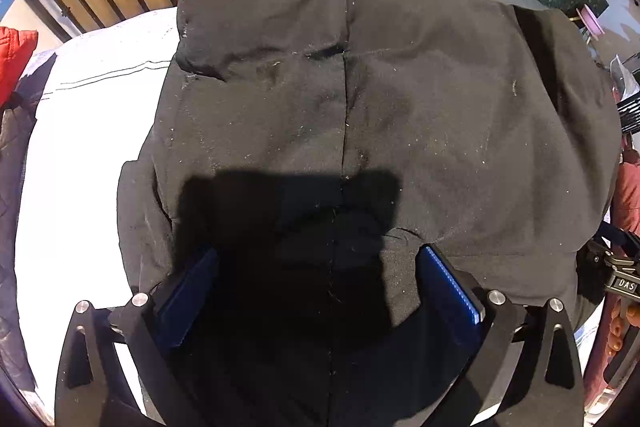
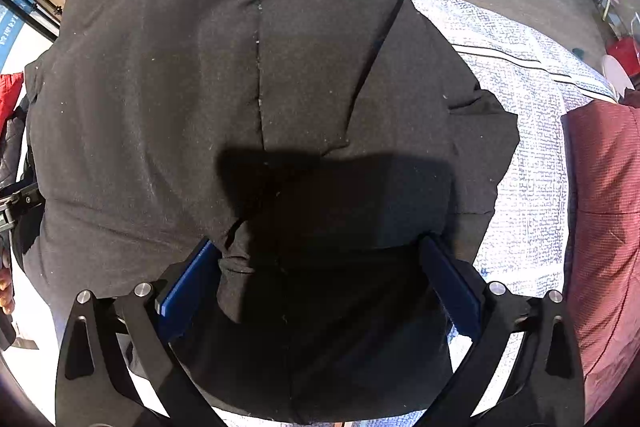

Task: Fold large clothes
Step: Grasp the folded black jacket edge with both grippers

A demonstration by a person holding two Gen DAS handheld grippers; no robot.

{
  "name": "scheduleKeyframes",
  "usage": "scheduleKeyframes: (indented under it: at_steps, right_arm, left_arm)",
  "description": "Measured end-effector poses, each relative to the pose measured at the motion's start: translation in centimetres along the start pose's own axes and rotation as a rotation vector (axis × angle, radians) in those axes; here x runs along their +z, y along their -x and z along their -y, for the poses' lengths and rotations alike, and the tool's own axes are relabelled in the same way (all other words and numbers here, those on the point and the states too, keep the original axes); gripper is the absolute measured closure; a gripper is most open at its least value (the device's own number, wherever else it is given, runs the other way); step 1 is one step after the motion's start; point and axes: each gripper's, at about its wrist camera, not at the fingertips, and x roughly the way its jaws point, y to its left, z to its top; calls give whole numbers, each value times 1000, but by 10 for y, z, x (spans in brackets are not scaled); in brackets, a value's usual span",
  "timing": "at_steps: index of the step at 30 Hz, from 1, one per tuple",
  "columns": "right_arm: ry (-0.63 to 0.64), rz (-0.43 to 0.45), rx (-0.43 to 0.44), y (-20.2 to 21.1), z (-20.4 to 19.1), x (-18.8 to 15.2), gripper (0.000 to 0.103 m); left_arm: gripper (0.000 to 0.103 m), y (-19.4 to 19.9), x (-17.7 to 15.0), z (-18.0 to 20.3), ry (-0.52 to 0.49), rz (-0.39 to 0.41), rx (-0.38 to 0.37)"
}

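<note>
Nearest the lens, the left tongs [image 1: 320, 291] stood wide apart, their blue pads [image 1: 452, 283] pointing steeply down over the near hem of a black padded coat [image 1: 360, 99], with cloth lying between them but not pinched. The right tongs [image 2: 320, 291] stood just as wide over the same coat [image 2: 200, 87], a small bunched fold sitting beside the left pad, nothing gripped. The coat lay spread on a bed with a white patterned cover [image 2: 532, 147], already doubled into a thick block with its centre seam running away from the cameras. A dark red garment [image 2: 608, 207] lay beside it, and a red one [image 1: 16, 59] at the other side. The step in hand looked like a fresh grab at the near edge. The next move would likely call for both tongs to sink onto the hem, close through the thick layers, and lift evenly together.
</note>
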Motion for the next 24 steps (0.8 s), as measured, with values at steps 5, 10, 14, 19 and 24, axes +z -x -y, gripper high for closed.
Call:
scheduleKeyframes:
  at_steps: [5,10,14,19,24]
  right_arm:
    - [5,-3,-12,2,-5,-2,5]
    - [9,-4,-26,7,-9,0,5]
    - [10,4,-32,13,-12,1,5]
    - [-2,8,-35,25,-11,0,5]
    - [-86,156,35,66,4,-17,5]
  left_arm:
    - [4,0,-2,5,-19,7,20]
    - [5,5,-7,8,-40,6,26]
    - [5,13,-11,7,-56,10,26]
    - [6,43,-23,7,-43,93,37]
    - [6,85,-56,-29,118,217,-43]
